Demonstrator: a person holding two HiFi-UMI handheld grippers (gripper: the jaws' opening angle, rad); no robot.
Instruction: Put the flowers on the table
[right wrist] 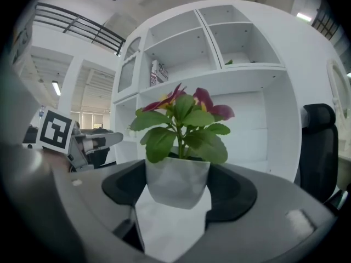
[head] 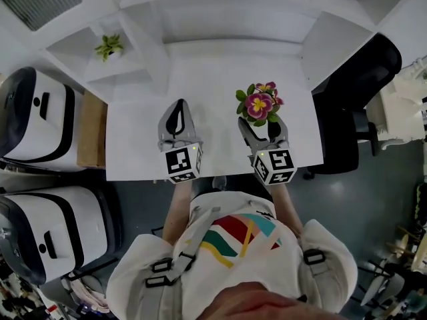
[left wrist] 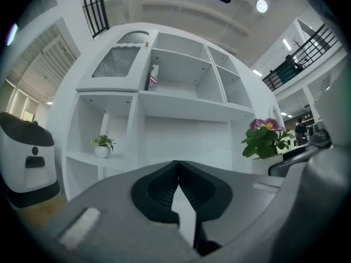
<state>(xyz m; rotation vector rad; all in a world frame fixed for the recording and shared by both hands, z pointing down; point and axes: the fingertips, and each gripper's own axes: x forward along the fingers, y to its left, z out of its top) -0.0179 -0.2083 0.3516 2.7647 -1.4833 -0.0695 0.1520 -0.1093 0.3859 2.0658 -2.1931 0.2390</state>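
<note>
Person [head: 227,245] at six o'clock of the white bench [head: 137,145]: right tool [head: 265,131] clamped on the white pot [right wrist: 176,181], flowers [head: 260,104] upright at three o'clock, seemingly for setting down; left tool [head: 177,109] closed, empty, nine o'clock.

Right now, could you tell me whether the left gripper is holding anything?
No, the left gripper is shut, nothing between its jaws.

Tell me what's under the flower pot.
The white table lies below the flower pot, held in the right tool. Whether its base touches the table is hidden.
</note>
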